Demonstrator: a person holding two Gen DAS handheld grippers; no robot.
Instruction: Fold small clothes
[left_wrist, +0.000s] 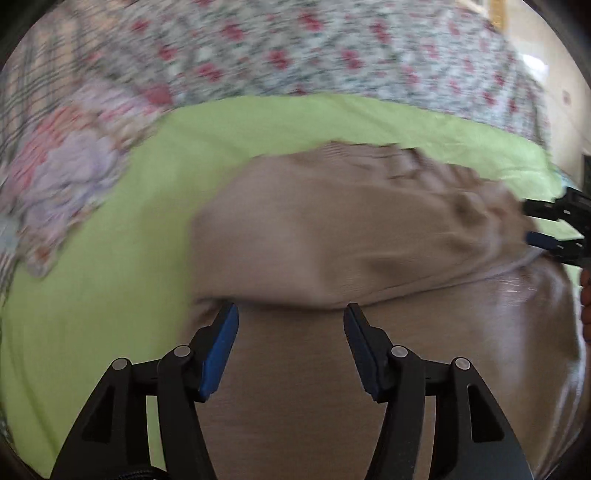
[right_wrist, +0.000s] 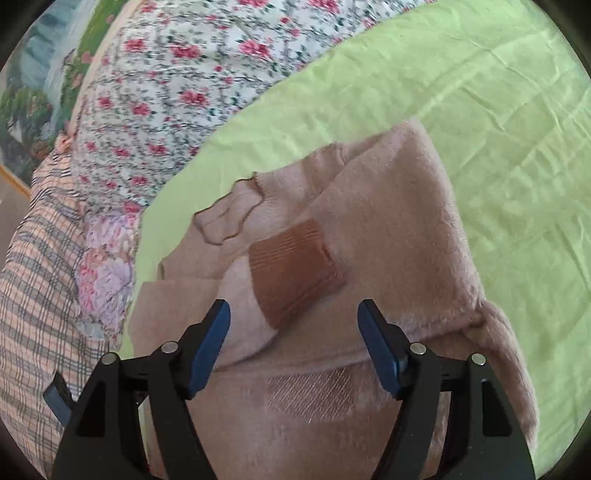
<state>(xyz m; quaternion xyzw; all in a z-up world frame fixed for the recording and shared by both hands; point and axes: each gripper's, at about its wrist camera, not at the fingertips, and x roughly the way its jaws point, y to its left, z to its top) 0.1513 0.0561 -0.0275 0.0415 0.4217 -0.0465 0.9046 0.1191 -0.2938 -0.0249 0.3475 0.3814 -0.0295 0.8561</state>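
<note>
A small beige-pink fleecy garment (left_wrist: 332, 229) lies folded over on a light green sheet (left_wrist: 110, 288). In the blurred left wrist view my left gripper (left_wrist: 291, 308) hovers over its near fold, open, with nothing between the blue pads. My right gripper (left_wrist: 543, 225) shows at the garment's right end, its fingers apart. In the right wrist view the garment (right_wrist: 399, 221) shows a brown ribbed cuff (right_wrist: 295, 269) and a frilled edge (right_wrist: 229, 218). The right gripper (right_wrist: 293, 304) stands open just in front of the cuff, with cloth below the fingers and none pinched.
The green sheet (right_wrist: 498, 110) lies on a bed with a white floral cover (right_wrist: 166, 92). A lilac and pink flowered cloth (left_wrist: 62, 184) and a plaid cloth (right_wrist: 33, 277) lie left of the sheet. A landscape picture (right_wrist: 33, 92) stands at the far left.
</note>
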